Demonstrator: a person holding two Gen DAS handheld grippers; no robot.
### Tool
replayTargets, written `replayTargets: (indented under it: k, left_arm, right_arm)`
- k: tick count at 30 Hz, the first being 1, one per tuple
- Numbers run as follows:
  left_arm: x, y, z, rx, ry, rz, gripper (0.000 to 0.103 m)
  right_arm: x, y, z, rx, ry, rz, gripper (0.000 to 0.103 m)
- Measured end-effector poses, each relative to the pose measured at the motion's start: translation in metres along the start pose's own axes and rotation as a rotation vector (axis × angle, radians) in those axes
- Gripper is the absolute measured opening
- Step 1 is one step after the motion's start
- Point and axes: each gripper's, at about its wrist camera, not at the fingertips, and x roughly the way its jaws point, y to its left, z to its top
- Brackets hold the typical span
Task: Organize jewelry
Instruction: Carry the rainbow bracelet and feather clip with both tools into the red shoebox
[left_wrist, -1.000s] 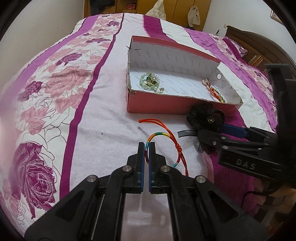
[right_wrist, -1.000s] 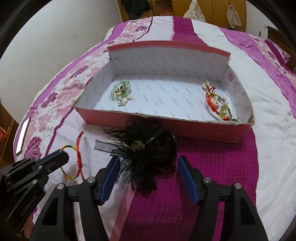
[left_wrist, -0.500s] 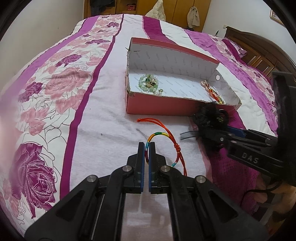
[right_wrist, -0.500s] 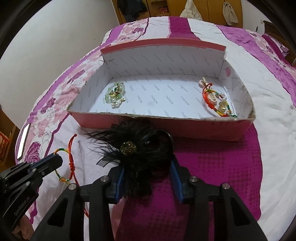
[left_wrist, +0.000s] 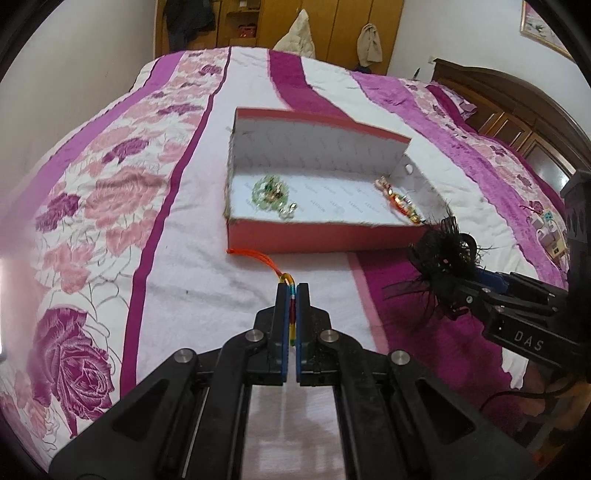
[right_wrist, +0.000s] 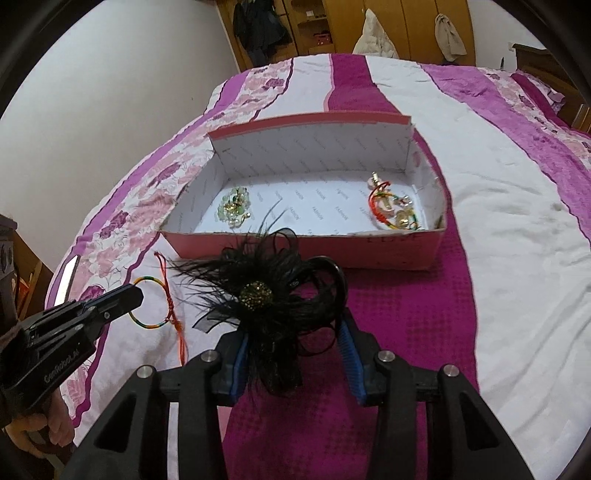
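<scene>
— While both my grippers hang over the pink-and-purple floral bedspread (left_wrist: 110, 206), what lies on it?

— An open pink cardboard box with a white lining (right_wrist: 295, 247) rests flat on the quilt, just ahead of both tools.

— What is inside the box?

— At its left end sits a green beaded cluster with gold bits (right_wrist: 234, 208); at its right end lies a tangle of red and orange cord jewellery (right_wrist: 388, 210). They are well apart.

— What does your right gripper (right_wrist: 291, 354) have?

— A black feather hair ornament with a dark beaded centre (right_wrist: 258, 295), clamped between the blue pads, my jaws partly closed around it. It is near the box's front wall; I cannot tell if it touches the bedspread.

— And your left gripper (left_wrist: 292, 291)?

— Its fingers are nearly together, pinching a rainbow-striped bangle tied with red cord (left_wrist: 291, 306). In the right wrist view the ring sticks out past the tip; the red cord trails toward the box's front left corner.
</scene>
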Motion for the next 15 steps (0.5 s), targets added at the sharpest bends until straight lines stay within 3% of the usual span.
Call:
replayTargets:
  k: [15]
  left_arm:
    - [-0.012,-0.025,0.036,0.07,-0.12,-0.027,0.0]
  right_arm:
    - [-0.032,-0.006,0.017,0.01,-0.121,0.005,0.046]
